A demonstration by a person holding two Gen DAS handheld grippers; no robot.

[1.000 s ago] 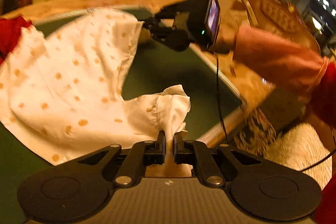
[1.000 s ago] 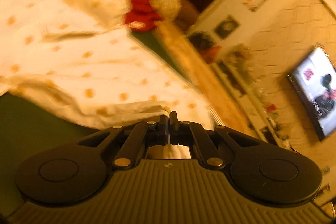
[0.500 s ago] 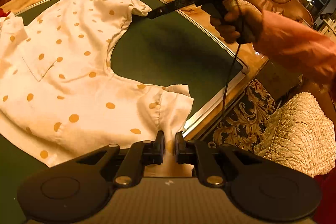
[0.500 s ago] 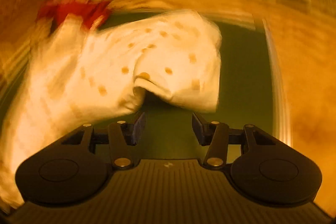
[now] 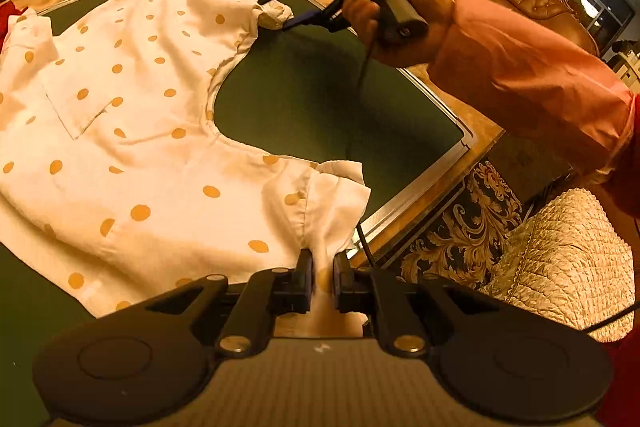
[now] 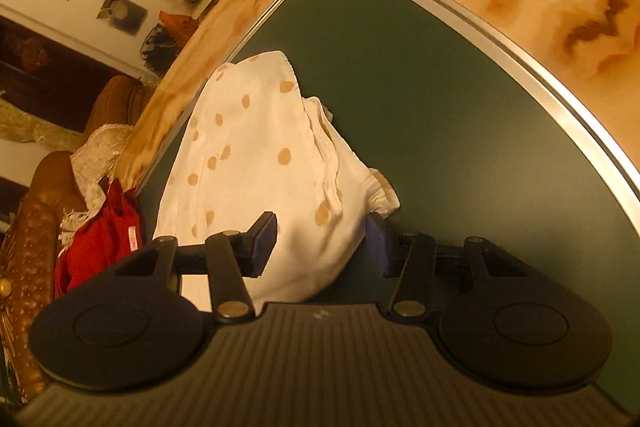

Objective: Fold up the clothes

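Spreading stage of the fold: a white cotton blouse with orange polka dots is lying across the dark green mat of the counter.

The left tongs are pinching the near sleeve cuff at lower centre, nearly closed on cloth. The right tongs are standing about half open and have just been closing; the far sleeve is sitting between the pads, not visibly pressed. The next move probably calls for closing on that sleeve, then carrying both sleeves inward. The mat's silver rim and the counter's marbled edge are running close on the right; open green surface is remaining between the sleeves.
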